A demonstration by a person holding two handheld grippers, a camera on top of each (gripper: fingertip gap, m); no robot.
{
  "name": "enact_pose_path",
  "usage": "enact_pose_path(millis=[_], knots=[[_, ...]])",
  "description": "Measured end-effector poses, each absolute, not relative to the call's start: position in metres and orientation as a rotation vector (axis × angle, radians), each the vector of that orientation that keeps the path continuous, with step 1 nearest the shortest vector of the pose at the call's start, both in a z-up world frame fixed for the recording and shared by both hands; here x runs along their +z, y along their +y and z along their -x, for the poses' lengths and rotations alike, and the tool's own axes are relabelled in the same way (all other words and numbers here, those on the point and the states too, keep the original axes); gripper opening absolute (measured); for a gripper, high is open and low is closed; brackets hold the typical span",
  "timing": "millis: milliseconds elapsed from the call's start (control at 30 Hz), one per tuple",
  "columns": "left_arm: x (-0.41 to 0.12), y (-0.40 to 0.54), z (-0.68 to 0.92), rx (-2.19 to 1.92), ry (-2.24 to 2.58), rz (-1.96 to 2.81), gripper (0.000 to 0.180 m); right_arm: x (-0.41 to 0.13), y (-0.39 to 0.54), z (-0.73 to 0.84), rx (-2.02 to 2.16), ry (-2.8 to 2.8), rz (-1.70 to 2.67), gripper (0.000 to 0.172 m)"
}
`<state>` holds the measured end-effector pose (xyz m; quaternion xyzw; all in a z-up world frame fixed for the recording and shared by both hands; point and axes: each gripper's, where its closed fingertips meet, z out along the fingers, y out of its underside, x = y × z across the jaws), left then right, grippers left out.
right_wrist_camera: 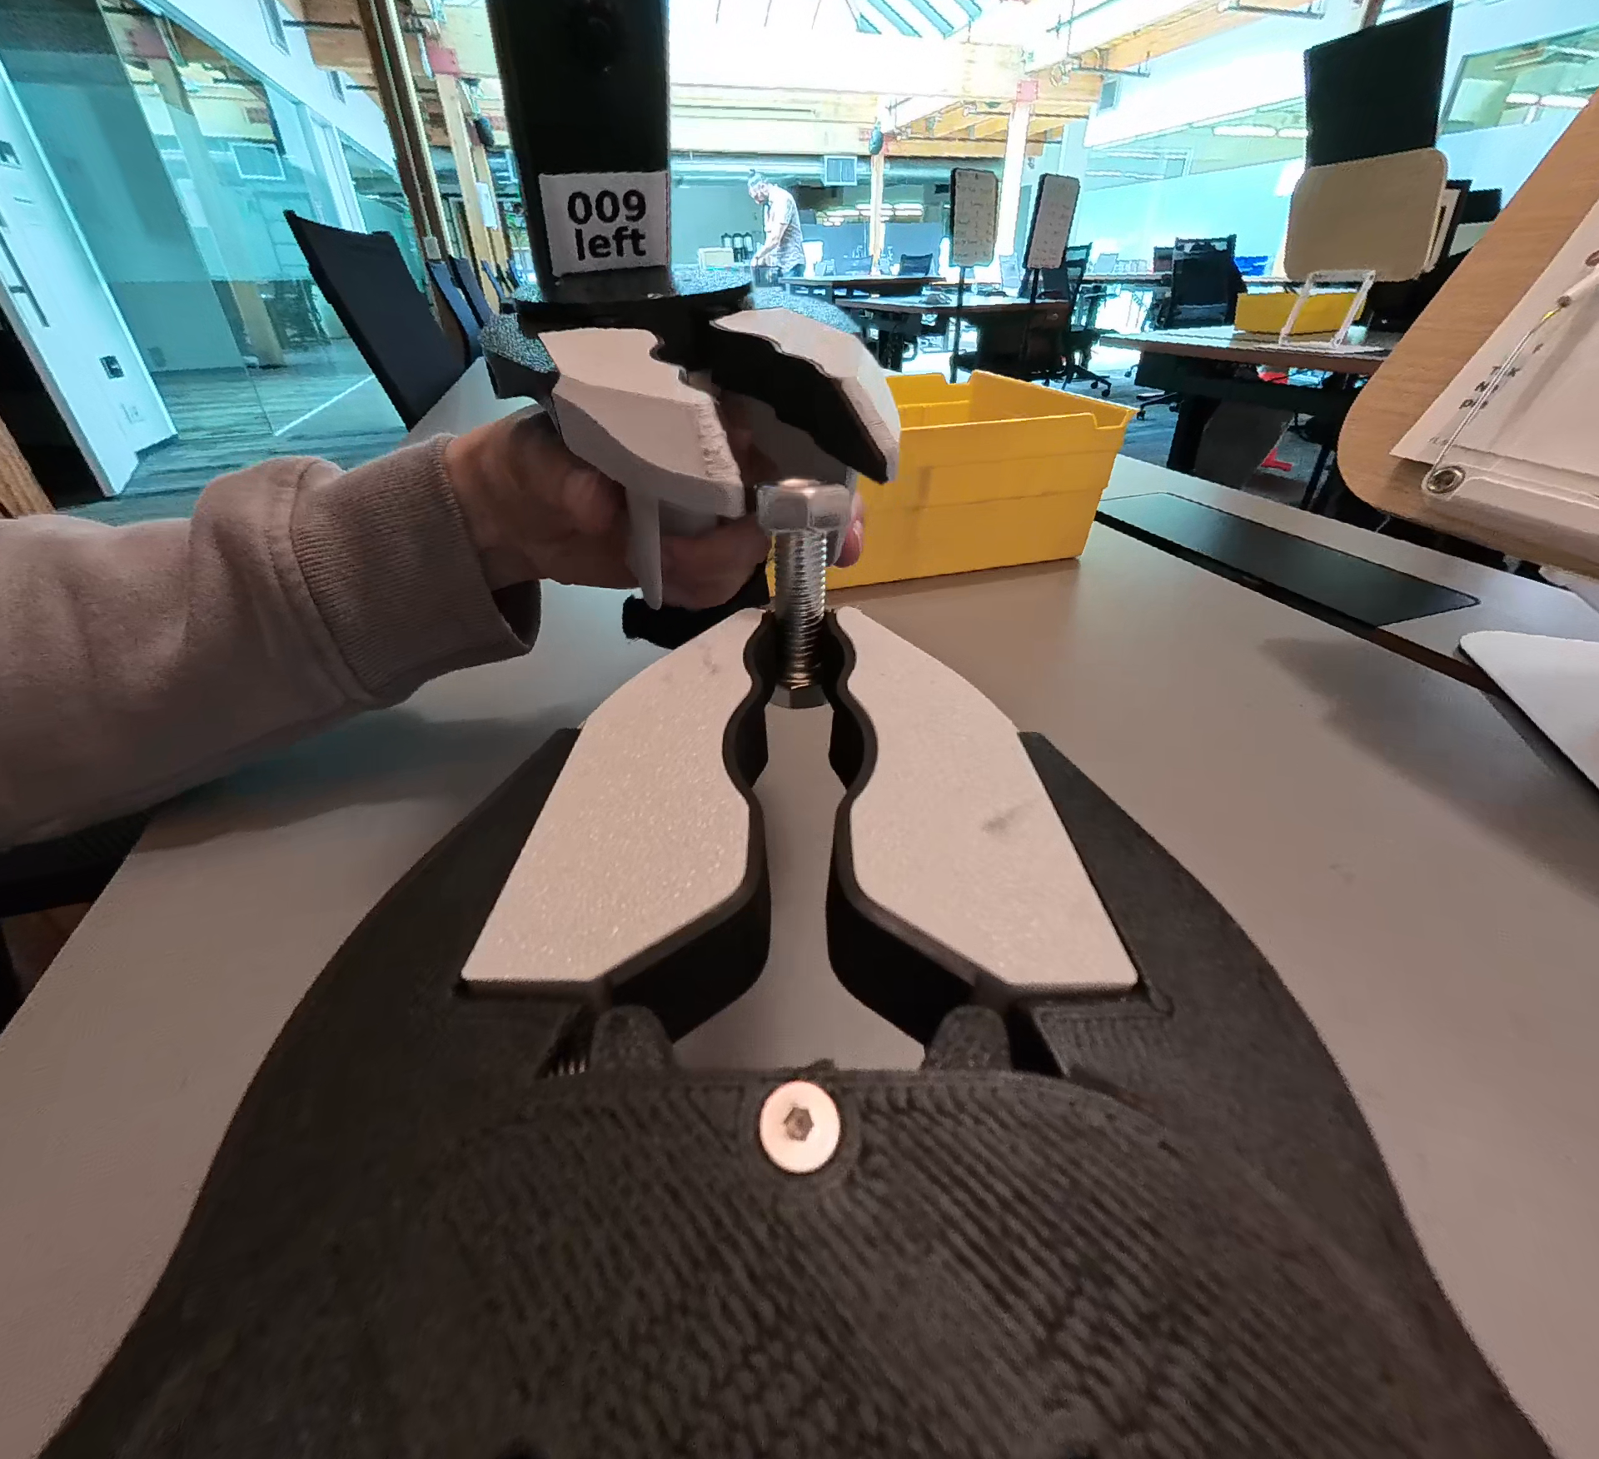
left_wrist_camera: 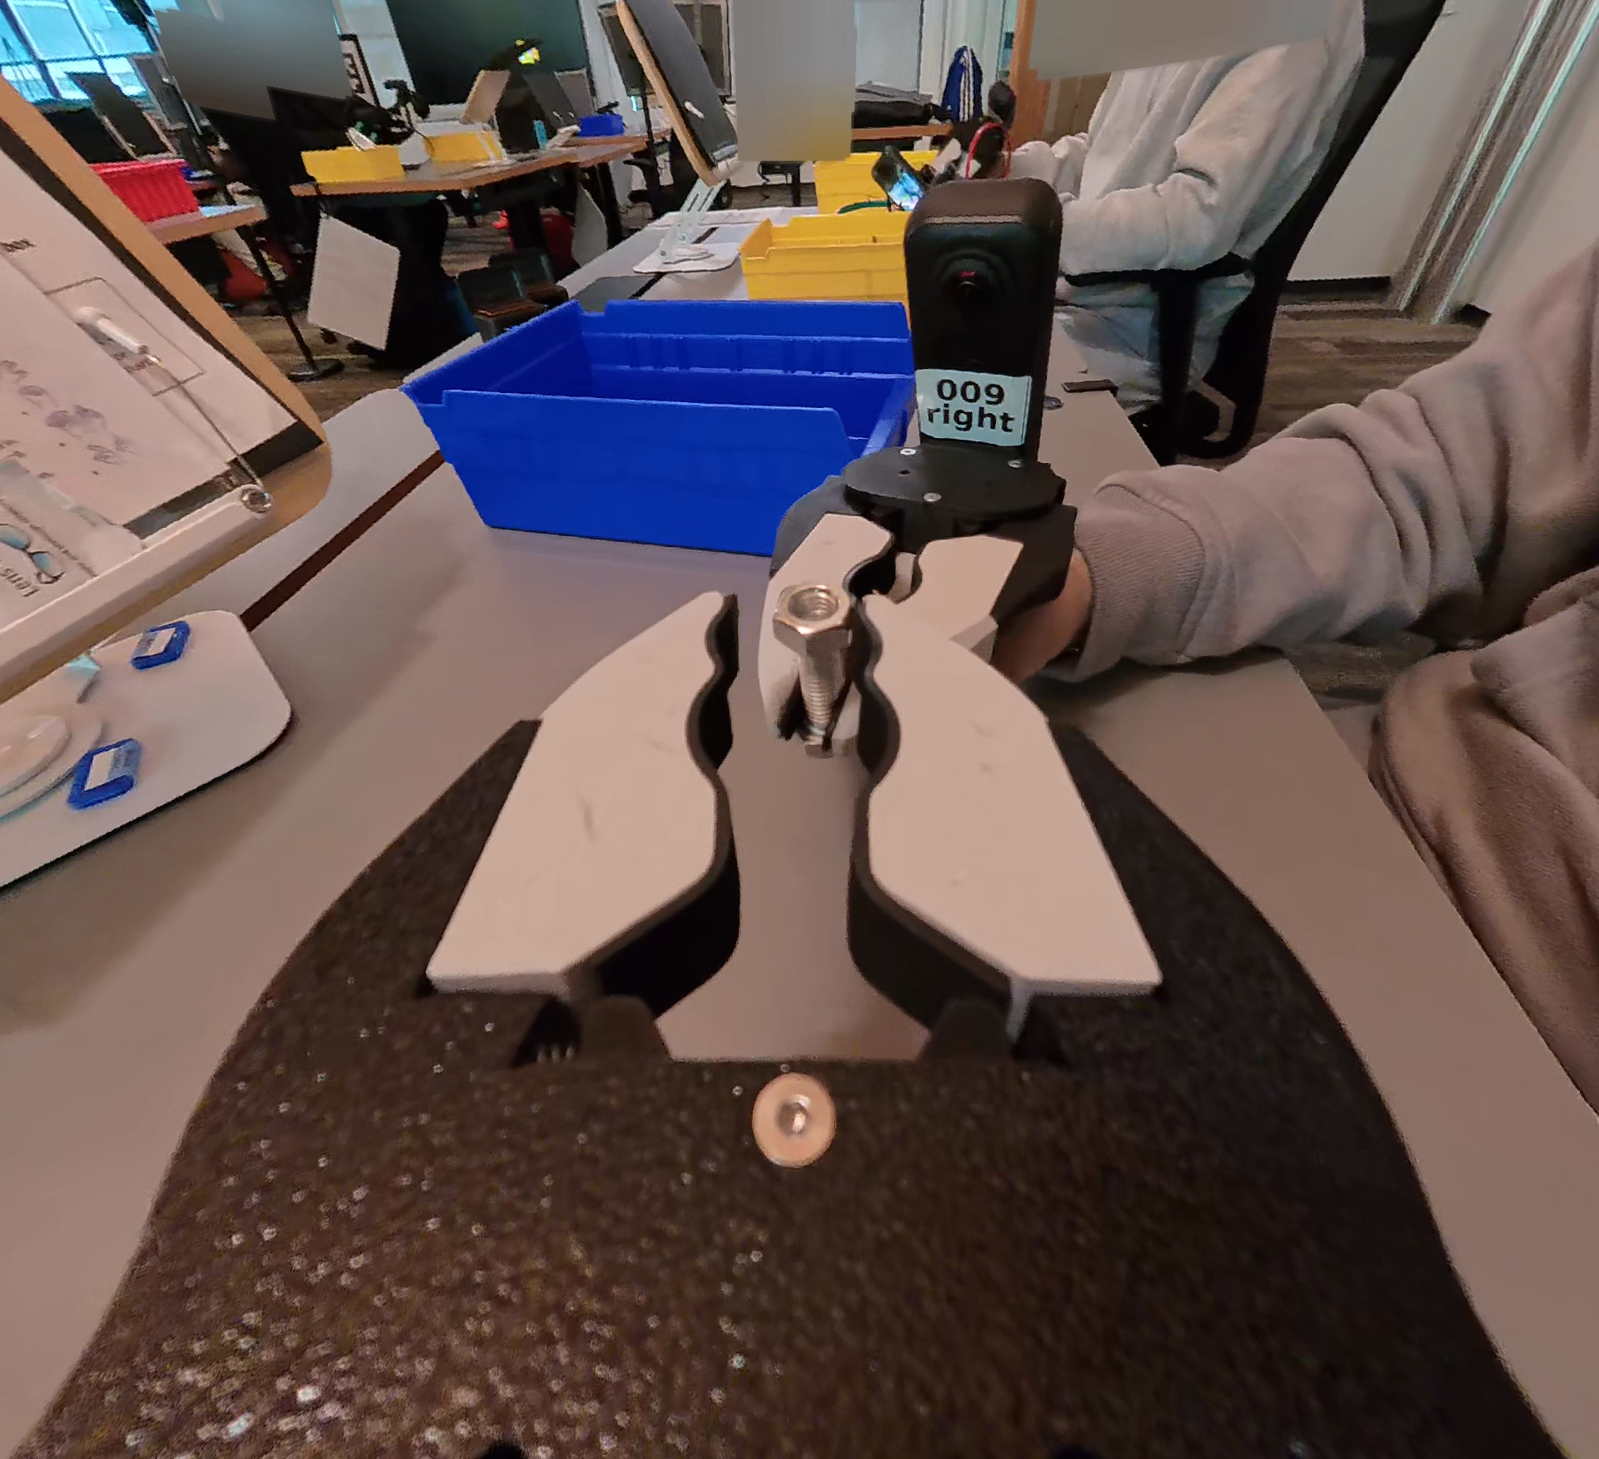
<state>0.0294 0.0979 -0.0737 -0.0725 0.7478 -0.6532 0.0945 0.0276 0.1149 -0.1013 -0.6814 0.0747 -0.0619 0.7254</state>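
My right gripper is shut on the threaded shank of a silver bolt. It holds the bolt upright above the grey table, hex head down. A silver hex nut sits on the bolt's top end. My left gripper hangs over the nut from the left, jaws spread and tips at the nut's level. In the left wrist view the nut and bolt stand between my left gripper's fingers, with a gap to the left finger. The right gripper reaches in from the upper right.
A blue bin stands just behind the grippers, with yellow bins farther back. A yellow bin also stands behind the bolt. A tilted board with paper sheets and its white base are at the left. A person sits at the back right. My two grippers' fingertips are within a few centimetres of each other.
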Motion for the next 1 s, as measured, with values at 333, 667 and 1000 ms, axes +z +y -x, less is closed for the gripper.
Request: enact_pose_path(millis=[333,667,1000], knots=[[-0.076,0.100,-0.029,-1.912,2.242,0.217,0.023,-0.101,0.115,-0.027,-0.137,0.163,1.500,0.009],[-0.086,0.096,-0.022,-1.948,2.349,0.207,0.023,-0.106,0.114,-0.032,-0.173,0.171,1.553,0.009],[-0.144,0.193,-0.071,-1.623,2.196,0.827,0.018,-0.109,0.093,-0.057,-0.214,0.259,1.565,0.009]])
